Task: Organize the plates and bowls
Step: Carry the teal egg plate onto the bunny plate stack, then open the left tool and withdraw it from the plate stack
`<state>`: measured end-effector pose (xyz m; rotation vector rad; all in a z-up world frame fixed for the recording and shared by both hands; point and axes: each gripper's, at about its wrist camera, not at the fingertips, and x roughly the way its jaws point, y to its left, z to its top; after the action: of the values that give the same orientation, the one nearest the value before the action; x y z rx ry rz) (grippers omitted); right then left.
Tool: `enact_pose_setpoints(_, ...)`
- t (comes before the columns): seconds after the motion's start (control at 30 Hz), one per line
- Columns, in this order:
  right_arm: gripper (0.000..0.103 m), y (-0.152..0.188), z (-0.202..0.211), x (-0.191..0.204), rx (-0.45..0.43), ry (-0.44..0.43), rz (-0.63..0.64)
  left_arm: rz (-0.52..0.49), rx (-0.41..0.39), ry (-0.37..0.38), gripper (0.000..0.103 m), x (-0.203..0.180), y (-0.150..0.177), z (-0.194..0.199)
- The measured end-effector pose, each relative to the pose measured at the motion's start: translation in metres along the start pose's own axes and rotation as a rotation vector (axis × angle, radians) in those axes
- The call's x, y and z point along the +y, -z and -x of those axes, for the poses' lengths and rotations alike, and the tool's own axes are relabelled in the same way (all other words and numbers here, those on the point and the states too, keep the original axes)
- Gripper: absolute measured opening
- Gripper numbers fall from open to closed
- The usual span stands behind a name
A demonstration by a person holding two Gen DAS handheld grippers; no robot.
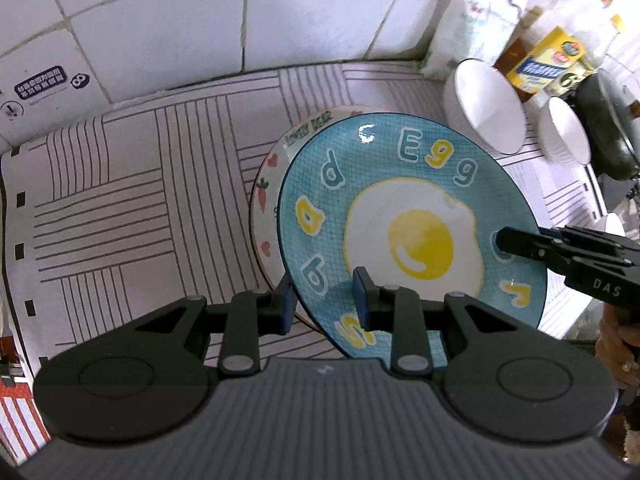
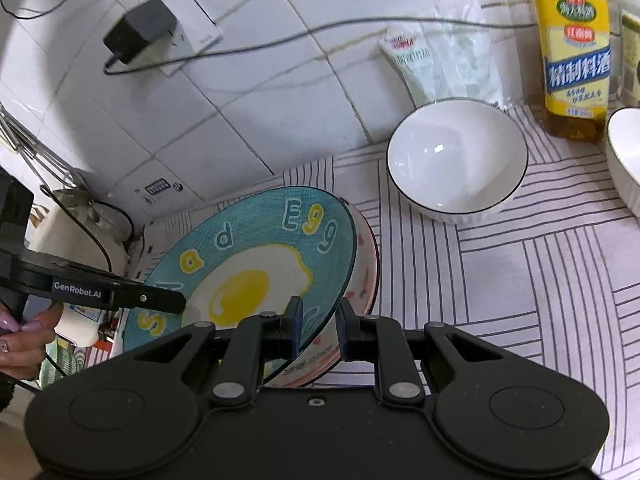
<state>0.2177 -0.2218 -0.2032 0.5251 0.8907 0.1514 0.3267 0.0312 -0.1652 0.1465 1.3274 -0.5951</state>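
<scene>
Between the fingers of both grippers, left (image 1: 322,298) and right (image 2: 319,322), each pair clamped on opposite rims, the blue egg plate (image 1: 400,216) hung tilted just above the white patterned plate (image 1: 266,208) on the striped worktop (image 1: 120,184), apparently for stacking, bowls (image 2: 456,156) nearby.

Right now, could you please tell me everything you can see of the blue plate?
The blue plate is round and glossy, seemingly ceramic, with a fine grid pattern, a dark rim, a fried egg painted in the middle and coloured letters around it, including "Egg". It is tilted, over a white plate with hearts and a carrot on its rim. The left gripper and the right gripper each clamp its rim on opposite sides. Whether it touches the white plate is unclear.
</scene>
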Motion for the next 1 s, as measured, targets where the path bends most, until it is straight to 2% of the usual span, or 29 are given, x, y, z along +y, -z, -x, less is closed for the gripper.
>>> enact_pose_setpoints(0.33,0.022,0.000,-0.025,0.001,0.070,0.019,0.013,0.030,0.103,-0.041,0.028,0.011,-0.020,-0.020)
enact_pose_setpoints(0.47,0.022,-0.002,-0.026,0.004,0.076,0.042,0.007,0.048,0.113,-0.040,0.029,0.013,-0.021,-0.023)
enact_pose_setpoints(0.63,0.022,-0.007,-0.031,0.019,0.108,0.127,0.016,0.070,0.152,-0.056,0.030,0.013,-0.022,-0.029)
enact_pose_setpoints(0.8,0.026,-0.012,-0.041,0.043,0.179,0.318,-0.012,0.059,0.202,-0.090,0.030,0.004,-0.018,-0.041)
enact_pose_setpoints(0.87,0.027,-0.010,-0.044,0.044,0.189,0.339,-0.022,0.052,0.213,-0.106,0.030,0.001,-0.016,-0.045)
enact_pose_setpoints(1.0,0.029,-0.006,-0.046,0.050,0.186,0.369,-0.010,0.026,0.183,-0.127,0.028,-0.003,-0.012,-0.041)
